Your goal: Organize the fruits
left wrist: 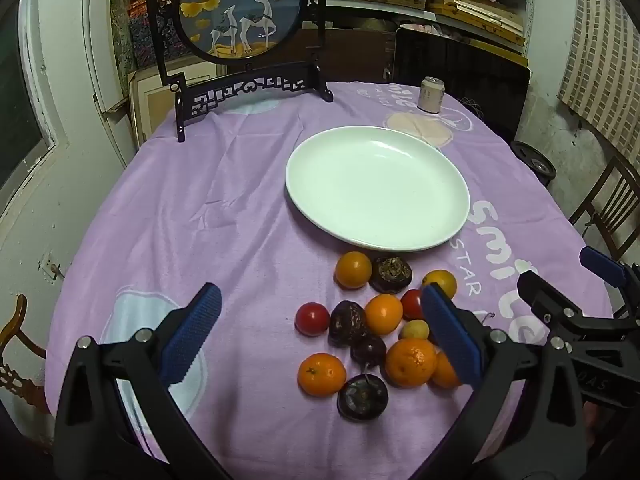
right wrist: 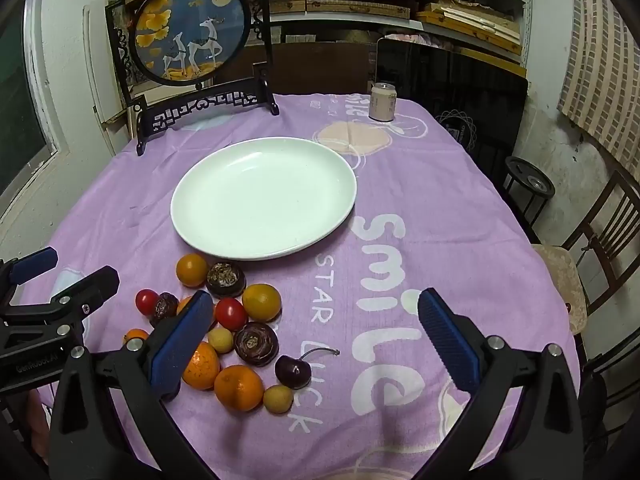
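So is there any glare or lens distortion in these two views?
Left wrist view: soft glare on the white plate, with the fisheye bending the table edge and shelves. Right wrist view: the same bowing and dark corners, and a faint sheen on the plate.

A white plate (left wrist: pixel 376 216) sat centre frame on a lilac cloth (left wrist: pixel 224 216) with white lettering; below it lay orange, red and dark-brown fruits (left wrist: pixel 372 328).

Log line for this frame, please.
stage: before first pick | left gripper: open, empty | right gripper: open, empty | plate: no fruit | fruits: piled on cloth beside plate
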`<state>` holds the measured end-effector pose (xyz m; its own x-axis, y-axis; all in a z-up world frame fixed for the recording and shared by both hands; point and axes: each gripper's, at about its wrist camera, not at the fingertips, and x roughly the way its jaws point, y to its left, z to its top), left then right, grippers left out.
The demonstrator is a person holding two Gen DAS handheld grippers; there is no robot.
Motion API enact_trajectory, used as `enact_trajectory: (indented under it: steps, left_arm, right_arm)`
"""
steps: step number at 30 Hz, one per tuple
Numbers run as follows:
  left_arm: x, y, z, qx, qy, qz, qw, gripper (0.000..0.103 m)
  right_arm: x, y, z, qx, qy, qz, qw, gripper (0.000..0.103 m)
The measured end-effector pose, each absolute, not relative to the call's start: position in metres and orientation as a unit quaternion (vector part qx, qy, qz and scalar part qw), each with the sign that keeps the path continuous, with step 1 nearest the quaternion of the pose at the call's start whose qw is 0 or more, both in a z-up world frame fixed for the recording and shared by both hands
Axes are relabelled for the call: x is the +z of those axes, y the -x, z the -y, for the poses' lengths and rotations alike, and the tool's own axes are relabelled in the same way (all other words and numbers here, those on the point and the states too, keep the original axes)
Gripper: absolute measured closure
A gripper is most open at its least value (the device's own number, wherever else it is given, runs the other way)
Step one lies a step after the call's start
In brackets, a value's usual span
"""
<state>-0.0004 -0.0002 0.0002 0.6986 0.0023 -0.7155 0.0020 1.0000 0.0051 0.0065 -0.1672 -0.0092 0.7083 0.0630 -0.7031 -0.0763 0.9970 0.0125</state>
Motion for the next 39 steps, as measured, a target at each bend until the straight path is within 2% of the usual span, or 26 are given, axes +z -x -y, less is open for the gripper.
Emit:
enact_trajectory:
  steps: [39]
  left_arm:
    - [-0.01, -0.002, 0.006, -0.005, -0.002, -0.403, 0.915, 0.002]
  right_arm:
    - [-0.016, -0.008, 0.17, 0.035, 0.002, -0.388, 0.921, 0.001]
